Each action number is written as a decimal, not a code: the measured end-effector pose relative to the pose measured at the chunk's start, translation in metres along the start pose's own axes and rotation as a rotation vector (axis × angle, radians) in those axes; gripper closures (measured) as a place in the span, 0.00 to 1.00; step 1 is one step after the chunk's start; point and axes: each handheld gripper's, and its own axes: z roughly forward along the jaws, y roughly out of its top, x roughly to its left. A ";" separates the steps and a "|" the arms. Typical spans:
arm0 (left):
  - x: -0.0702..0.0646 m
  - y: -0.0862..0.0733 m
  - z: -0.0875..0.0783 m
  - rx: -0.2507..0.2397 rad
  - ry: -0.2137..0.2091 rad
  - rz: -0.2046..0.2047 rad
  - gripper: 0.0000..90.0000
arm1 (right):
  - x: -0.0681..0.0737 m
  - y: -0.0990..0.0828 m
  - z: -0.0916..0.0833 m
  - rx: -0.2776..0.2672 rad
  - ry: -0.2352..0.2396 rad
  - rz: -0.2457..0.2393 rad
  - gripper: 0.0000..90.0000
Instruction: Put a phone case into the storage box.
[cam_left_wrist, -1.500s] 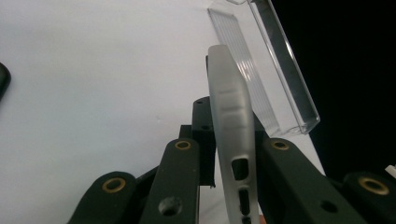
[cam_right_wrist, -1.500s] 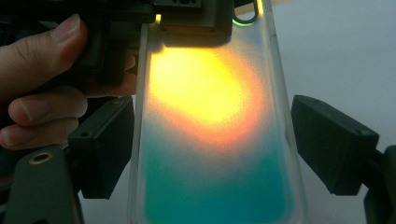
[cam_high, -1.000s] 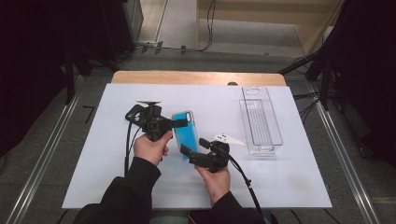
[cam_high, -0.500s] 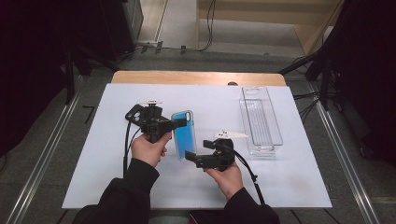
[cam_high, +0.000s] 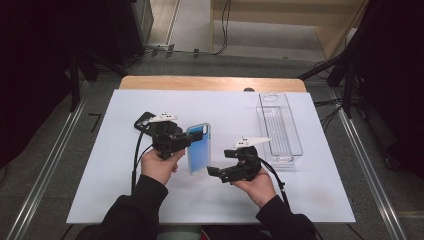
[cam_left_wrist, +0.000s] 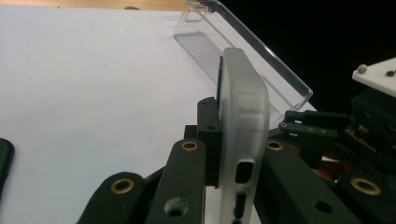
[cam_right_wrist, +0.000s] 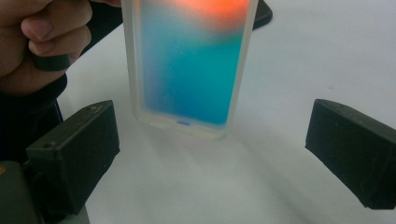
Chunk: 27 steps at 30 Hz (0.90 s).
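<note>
1. Left gripper (cam_high: 172, 141) pinches the translucent soft-plastic phone case with the blue-to-orange gradient back (cam_high: 198, 148) between its black jaws, holding it on edge above the white table cover (cam_high: 100, 165); in the left gripper view the case's frosted rim (cam_left_wrist: 243, 116) sits clamped between the pads. The grip is near one long side, so a twist could let the floppy case pivot or slip out.
2. Right gripper (cam_high: 223, 169) has just been opening; its jaws stand spread, nothing between them, with the case's lower end (cam_right_wrist: 187, 70) just ahead and apart from both pads. If it closes off-centre, it would likely bend the soft rim or push the case out of the other grip.
3. Clear ribbed plastic tray (cam_high: 280, 127) lies well to the right; a swing that way could knock it.
4. Black flat object (cam_high: 142, 120) lies behind the left hand (cam_high: 159, 167); a trailing cable might drag it.
</note>
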 end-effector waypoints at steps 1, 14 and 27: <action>0.000 -0.001 0.000 -0.004 0.000 0.017 0.96 | -0.001 0.000 -0.001 0.005 0.001 -0.010 0.02; -0.004 -0.014 -0.002 -0.055 0.088 0.052 0.96 | -0.016 0.002 -0.014 0.001 -0.018 -0.059 0.02; -0.013 -0.024 0.000 -0.105 0.151 -0.029 0.96 | -0.005 0.010 -0.011 -0.075 -0.088 -0.063 0.02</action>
